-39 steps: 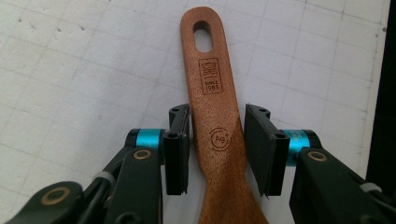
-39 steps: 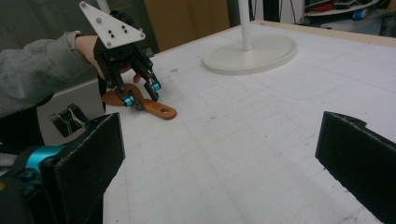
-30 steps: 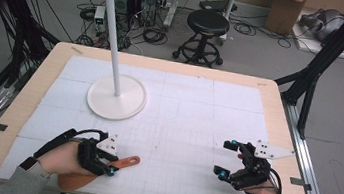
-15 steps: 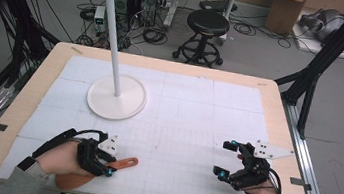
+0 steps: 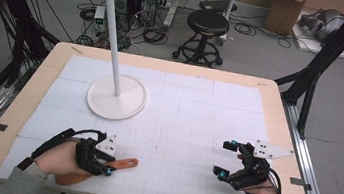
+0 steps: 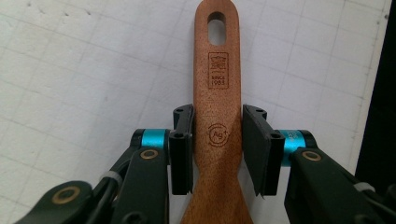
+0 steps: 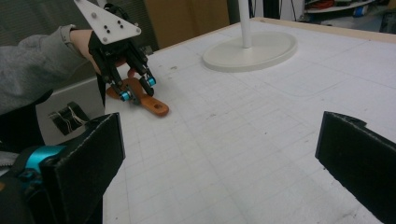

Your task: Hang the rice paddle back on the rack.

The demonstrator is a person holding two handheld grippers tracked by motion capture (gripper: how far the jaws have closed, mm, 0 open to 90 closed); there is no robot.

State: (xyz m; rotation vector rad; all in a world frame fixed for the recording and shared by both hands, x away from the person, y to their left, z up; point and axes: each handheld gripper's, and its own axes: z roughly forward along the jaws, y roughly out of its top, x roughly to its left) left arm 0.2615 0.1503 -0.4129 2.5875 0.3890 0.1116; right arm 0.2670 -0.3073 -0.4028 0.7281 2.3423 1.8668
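Table (image 5: 268, 115): wood rim, white gridded mat on top. White stand (image 5: 115, 100) sits on the far-left part of the mat, round base flat, thin pole upright, hooks at the top. Well apart from both grippers.

Left gripper (image 5: 105, 161) at the near-left edge, down on the wooden spatula (image 5: 118, 163). Spatula lies flat on the mat, handle pointing toward the table middle, hang hole at the far end. In the left gripper view the jaws straddle the handle neck (image 6: 218, 135), narrow gap; left pad (image 6: 182, 154) touches or nearly touches the wood, sliver of mat visible at the right pad. Can't confirm a clamp.

Right gripper (image 5: 225, 159) at the near-right, jaws wide, just mat between them.
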